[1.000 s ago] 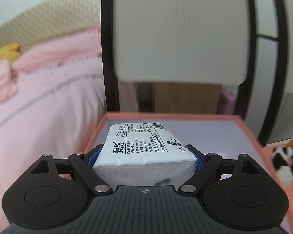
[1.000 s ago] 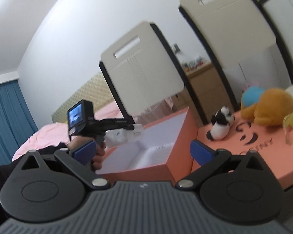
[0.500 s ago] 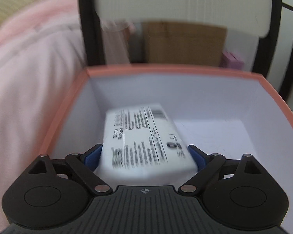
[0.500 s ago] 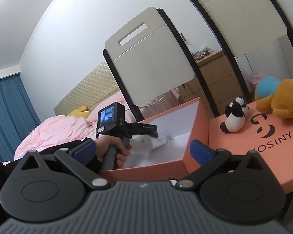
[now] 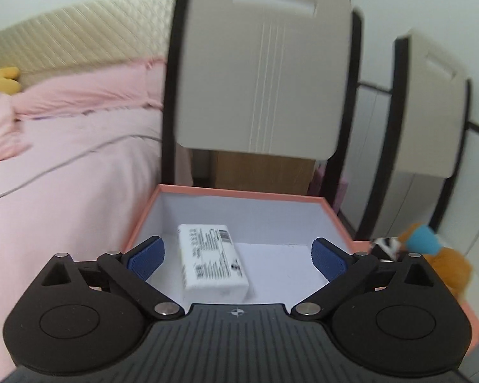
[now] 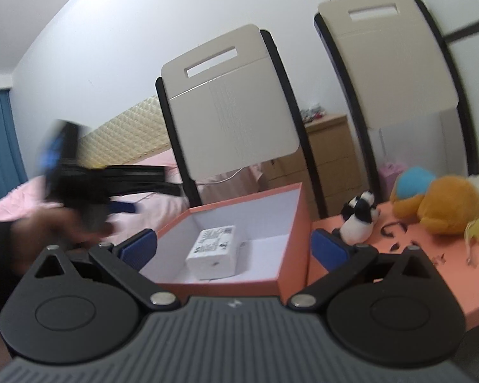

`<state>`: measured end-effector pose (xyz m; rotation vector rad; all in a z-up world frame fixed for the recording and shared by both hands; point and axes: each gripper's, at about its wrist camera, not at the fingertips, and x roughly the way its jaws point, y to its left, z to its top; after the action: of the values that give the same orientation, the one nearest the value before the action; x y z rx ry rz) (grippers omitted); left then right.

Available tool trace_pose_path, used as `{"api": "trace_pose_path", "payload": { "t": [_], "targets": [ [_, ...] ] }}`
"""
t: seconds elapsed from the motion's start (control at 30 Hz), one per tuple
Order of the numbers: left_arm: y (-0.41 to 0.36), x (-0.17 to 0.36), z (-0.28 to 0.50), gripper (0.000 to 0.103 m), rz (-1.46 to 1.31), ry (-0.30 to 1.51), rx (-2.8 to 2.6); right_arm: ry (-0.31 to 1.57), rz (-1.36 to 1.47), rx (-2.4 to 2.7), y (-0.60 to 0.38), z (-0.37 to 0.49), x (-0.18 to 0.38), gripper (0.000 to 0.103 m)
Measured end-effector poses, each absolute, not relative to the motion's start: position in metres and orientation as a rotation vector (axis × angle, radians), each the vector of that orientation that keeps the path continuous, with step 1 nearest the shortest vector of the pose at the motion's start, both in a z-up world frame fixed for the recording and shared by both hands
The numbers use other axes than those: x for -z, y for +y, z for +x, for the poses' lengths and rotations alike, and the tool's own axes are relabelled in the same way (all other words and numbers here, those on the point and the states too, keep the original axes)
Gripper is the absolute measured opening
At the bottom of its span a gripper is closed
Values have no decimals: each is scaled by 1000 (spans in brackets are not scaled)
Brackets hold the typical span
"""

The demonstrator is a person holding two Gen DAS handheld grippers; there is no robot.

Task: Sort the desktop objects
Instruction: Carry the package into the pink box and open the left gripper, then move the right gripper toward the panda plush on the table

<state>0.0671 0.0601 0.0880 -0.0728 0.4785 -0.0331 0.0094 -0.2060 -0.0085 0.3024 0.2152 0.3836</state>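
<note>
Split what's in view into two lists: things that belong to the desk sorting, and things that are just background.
Part of the job:
- white tissue pack, lying in the box
- open orange box
- panda plush on the orange surface
- orange plush behind it
- left gripper, jaws opening, nothing between them

Just background:
- two beige chair backs
- pink bed
- wooden dresser

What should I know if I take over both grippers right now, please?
Left gripper: jaws opening, nothing between them.
Right gripper: open, empty, pointed at the box.
Tissue pack: lying inside the orange box, free of both grippers.
Panda toy and orange plush: on the orange surface to the right of the box.
Done: tissue pack boxed.
Left, probably: the two toys.
</note>
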Motion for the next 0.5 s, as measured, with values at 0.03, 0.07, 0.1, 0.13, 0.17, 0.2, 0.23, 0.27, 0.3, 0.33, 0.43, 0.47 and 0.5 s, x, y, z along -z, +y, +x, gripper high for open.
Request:
{"api": "trace_pose_path", "payload": {
  "t": [0.03,0.07,0.1,0.13,0.17,0.2,0.23,0.27,0.3,0.33,0.43,0.47,0.5],
  "targets": [
    [61,-86,47,101,-62,477,26,208,293,-368,-205,10,9,103],
    [63,-84,28,101,-51,476,20,201,286,-355,-205,10,10,103],
    [65,-79,12,102,-45,491,21,196,282,-346,-205,11,11,103],
    [64,-70,1,102,-39,504,18,191,280,-339,-206,12,12,103],
    [63,-61,-9,102,-32,517,14,186,279,-335,-206,12,12,103],
    [63,-53,-14,102,-35,508,0,179,275,-330,-205,12,13,103],
    [61,-50,-17,102,-40,497,-6,168,268,-322,-205,10,13,103],
    [58,-47,-16,102,-28,488,13,159,260,-312,-204,9,13,103],
    [55,-45,-15,102,-14,480,36,152,250,-302,-203,7,14,103],
    [58,-44,-16,102,-30,468,41,147,238,-294,-202,5,15,103],
    [71,-42,-19,102,-90,433,49,143,170,-271,-200,-3,19,103],
    [76,-41,-20,102,-110,421,52,138,141,-271,-200,-6,20,103],
    [80,-40,-21,102,-130,409,55,129,118,-276,-202,-10,20,103]
  ]
}}
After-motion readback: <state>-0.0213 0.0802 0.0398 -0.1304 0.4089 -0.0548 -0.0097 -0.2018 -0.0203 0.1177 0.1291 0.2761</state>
